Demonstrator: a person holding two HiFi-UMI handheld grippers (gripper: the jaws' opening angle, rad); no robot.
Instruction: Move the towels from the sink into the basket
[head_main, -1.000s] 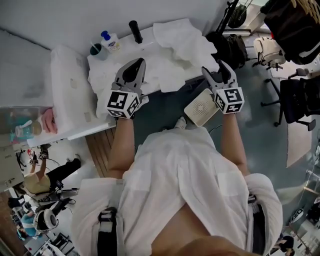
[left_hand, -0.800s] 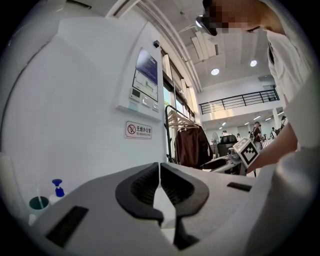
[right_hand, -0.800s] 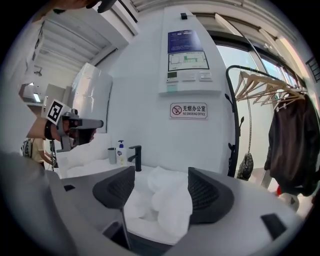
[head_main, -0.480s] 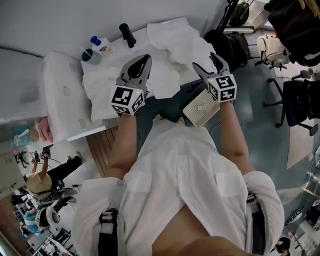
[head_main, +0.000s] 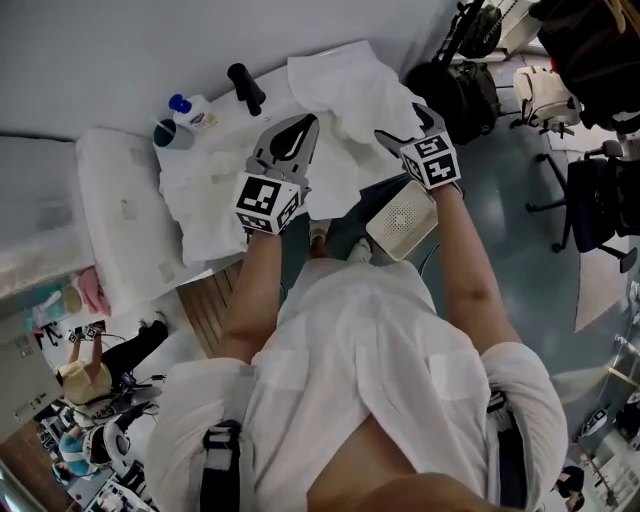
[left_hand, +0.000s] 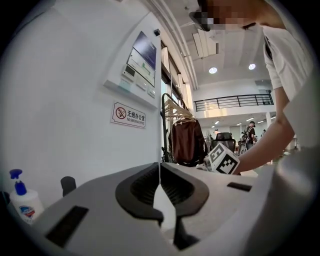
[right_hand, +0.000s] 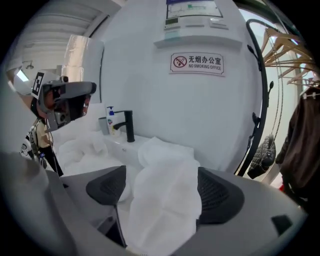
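White towels (head_main: 335, 95) lie heaped over the sink counter against the wall. My left gripper (head_main: 300, 125) hovers over the heap's near side with its jaws shut tip to tip (left_hand: 160, 172); I see nothing held between them. My right gripper (head_main: 408, 125) is at the heap's right end. Its jaws are opening wide (right_hand: 162, 187), and a fold of white towel (right_hand: 160, 155) lies loosely in the gap between the black pads (right_hand: 220, 192). The white perforated basket (head_main: 403, 218) sits lower, just below and near the right gripper.
A black faucet (head_main: 245, 88) stands at the back of the counter, with a blue-topped soap bottle (head_main: 192, 110) and a cup (head_main: 168, 133) to its left. Dark bags and coats (head_main: 460, 85) hang at the right. A white wall with a sign (right_hand: 196, 63) rises behind.
Both grippers have moved forward over the towels toward the wall. The right gripper's jaws have spread wider around the towel.
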